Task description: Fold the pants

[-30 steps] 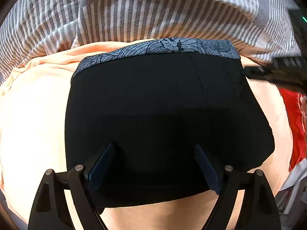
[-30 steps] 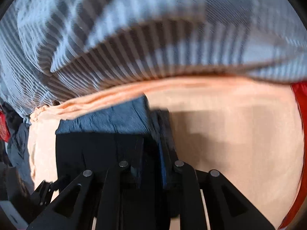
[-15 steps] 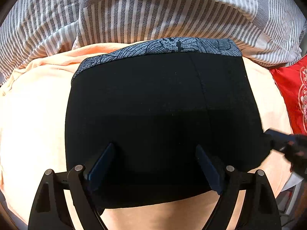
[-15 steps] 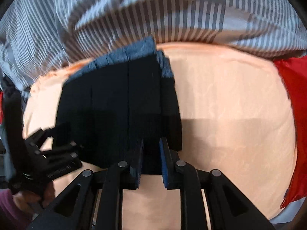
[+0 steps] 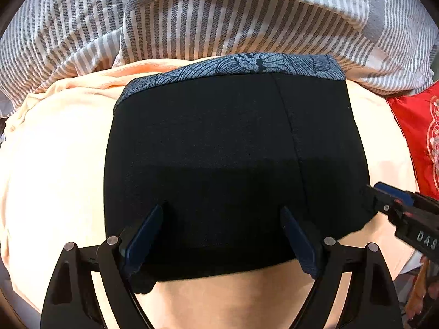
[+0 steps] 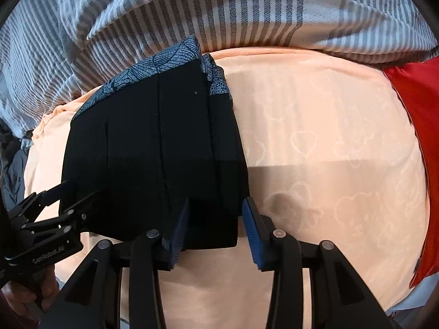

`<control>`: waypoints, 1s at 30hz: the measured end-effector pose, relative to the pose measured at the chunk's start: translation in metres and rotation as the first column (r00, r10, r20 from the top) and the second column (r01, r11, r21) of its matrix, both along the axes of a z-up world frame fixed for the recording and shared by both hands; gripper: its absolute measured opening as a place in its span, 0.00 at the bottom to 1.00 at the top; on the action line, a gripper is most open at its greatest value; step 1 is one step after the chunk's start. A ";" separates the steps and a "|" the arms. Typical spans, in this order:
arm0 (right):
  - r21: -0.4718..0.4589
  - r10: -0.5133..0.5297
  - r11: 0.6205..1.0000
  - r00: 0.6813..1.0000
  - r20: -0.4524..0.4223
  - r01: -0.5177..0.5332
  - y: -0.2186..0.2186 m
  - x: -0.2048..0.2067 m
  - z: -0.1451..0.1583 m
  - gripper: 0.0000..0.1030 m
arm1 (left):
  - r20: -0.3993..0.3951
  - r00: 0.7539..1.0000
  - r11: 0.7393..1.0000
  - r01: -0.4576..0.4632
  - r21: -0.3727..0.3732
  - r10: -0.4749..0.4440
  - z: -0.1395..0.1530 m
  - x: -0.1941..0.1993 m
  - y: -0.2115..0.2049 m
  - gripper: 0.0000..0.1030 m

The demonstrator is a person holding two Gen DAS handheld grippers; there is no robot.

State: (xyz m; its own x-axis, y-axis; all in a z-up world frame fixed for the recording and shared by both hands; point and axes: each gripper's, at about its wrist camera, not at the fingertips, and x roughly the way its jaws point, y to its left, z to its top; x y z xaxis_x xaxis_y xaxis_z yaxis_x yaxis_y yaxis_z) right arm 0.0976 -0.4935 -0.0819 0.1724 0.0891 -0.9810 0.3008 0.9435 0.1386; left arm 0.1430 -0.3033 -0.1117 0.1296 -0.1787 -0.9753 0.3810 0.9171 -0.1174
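Seen from the left wrist, the black pants [image 5: 233, 164] are laid as a compact folded rectangle on a peach bedsheet [image 5: 55, 164], the blue patterned waistband [image 5: 247, 65] turned to the far edge beside a striped duvet [image 5: 219, 13]. The left hand-held gripper [image 5: 222, 235] is held spread wide over the near edge of the pants, its pads resting on the cloth and nothing pinched, apparently to keep the fold pressed flat. The right hand-held gripper [image 5: 384, 194] is seen at the pants' right edge, with a red cushion [image 5: 417, 137] beyond.

Seen from the right wrist, the right hand-held gripper [image 6: 216, 224] is shown with its jaws opening, the near right corner of the pants [image 6: 153, 150] lying between the pads and evidently being let go. The left hand-held gripper [image 6: 65, 194] is visible at the pants' left edge.
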 end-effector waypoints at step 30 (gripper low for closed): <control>0.063 -0.034 0.997 0.999 0.029 0.032 -0.005 -0.024 0.026 0.68 | -0.083 0.996 1.000 -0.027 -0.010 0.026 -0.019 0.011 0.009 0.99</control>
